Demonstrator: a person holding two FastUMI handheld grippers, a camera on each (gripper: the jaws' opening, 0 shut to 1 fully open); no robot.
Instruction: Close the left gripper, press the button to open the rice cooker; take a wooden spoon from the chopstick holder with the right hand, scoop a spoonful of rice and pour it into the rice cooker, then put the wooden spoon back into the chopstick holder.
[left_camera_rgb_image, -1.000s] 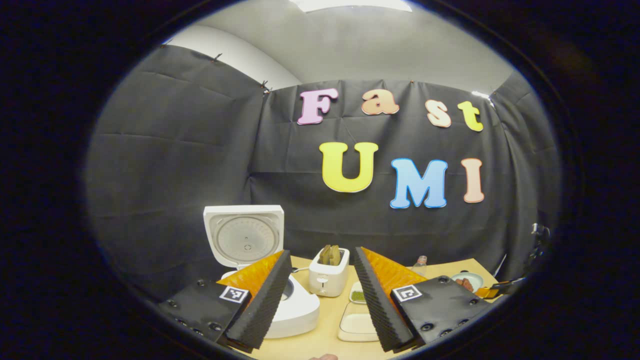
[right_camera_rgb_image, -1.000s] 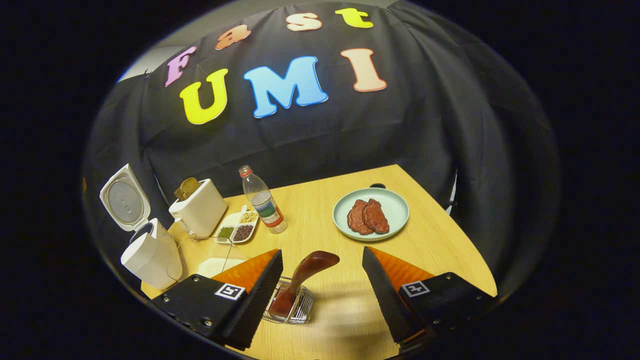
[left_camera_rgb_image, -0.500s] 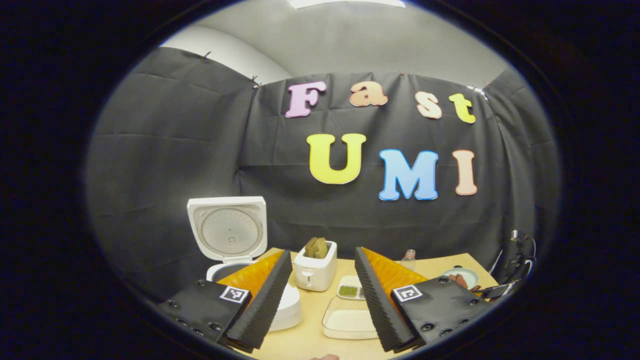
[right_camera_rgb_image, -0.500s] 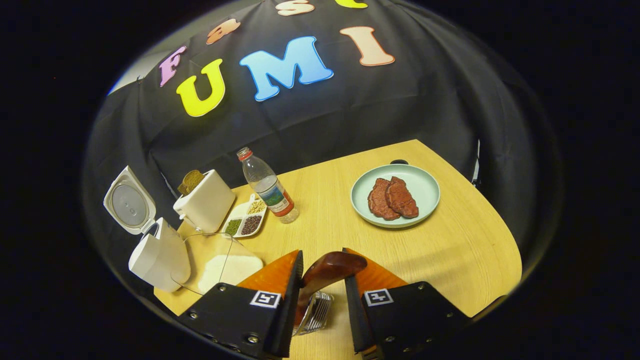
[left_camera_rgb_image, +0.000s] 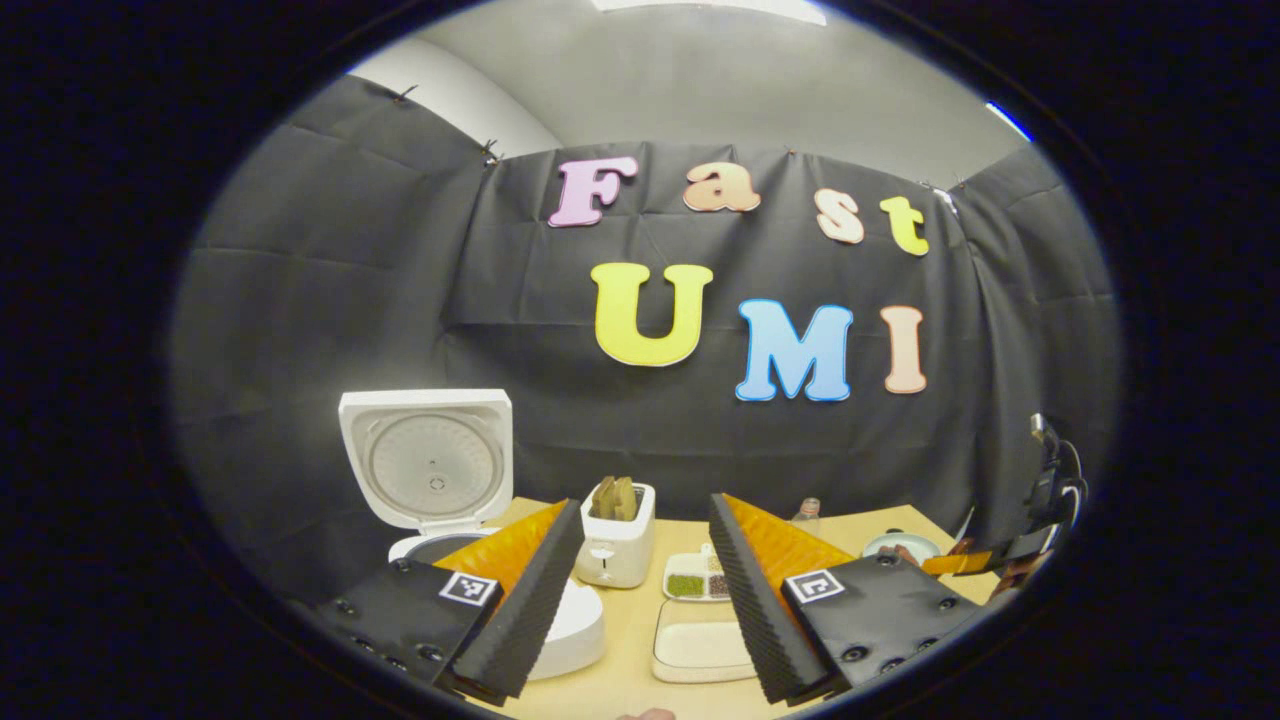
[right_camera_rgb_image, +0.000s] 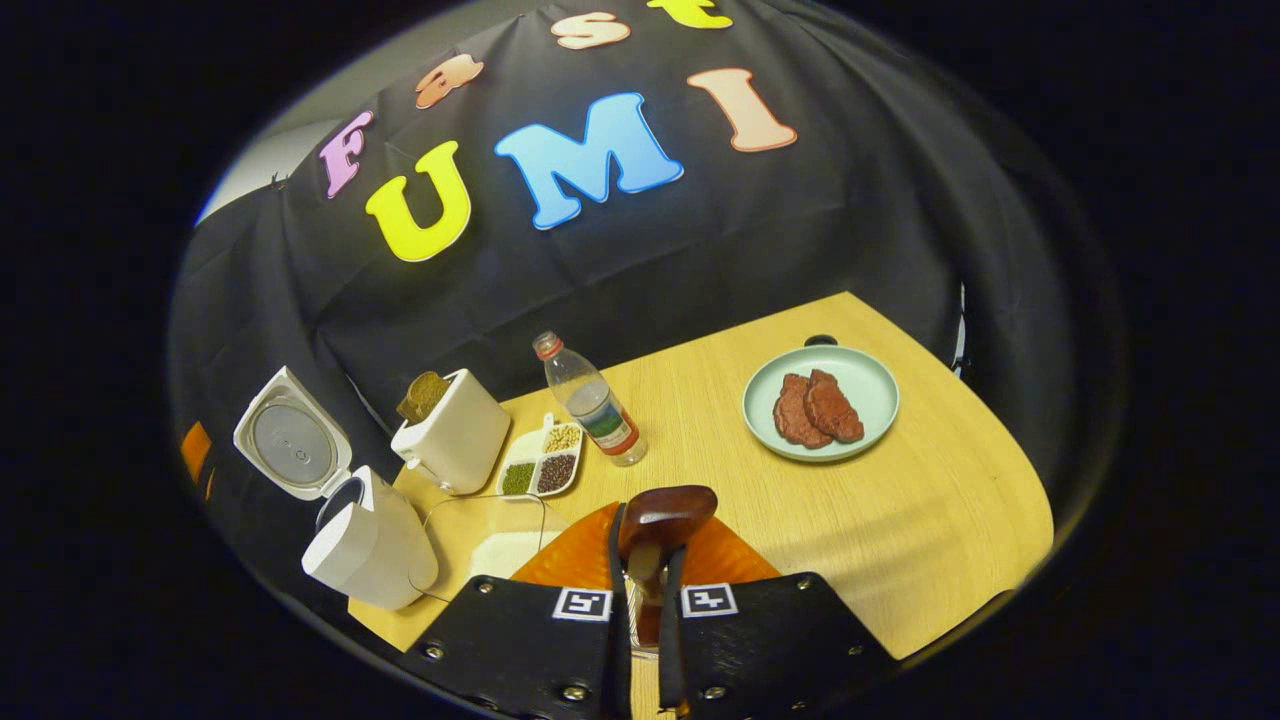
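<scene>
Wooden spoon (right_camera_rgb_image: 663, 520) is clamped by its handle between the right gripper (right_camera_rgb_image: 641, 560) fingers, low in the chopstick holder (right_camera_rgb_image: 634, 622). Left gripper (left_camera_rgb_image: 645, 590) is held spread. Rice cooker (right_camera_rgb_image: 365, 540) stands open far left. Lifting the spoon straight out is judged next.

We see a light wood table (right_camera_rgb_image: 900, 530) carrying, left to right in the right gripper view — white rice cooker (right_camera_rgb_image: 370, 545) with lid up, white toaster (right_camera_rgb_image: 455, 435) with bread, divided dish of beans (right_camera_rgb_image: 542, 463), plastic bottle (right_camera_rgb_image: 592, 402), pale green plate (right_camera_rgb_image: 870, 385) with two meat slices — all standing apart.
</scene>
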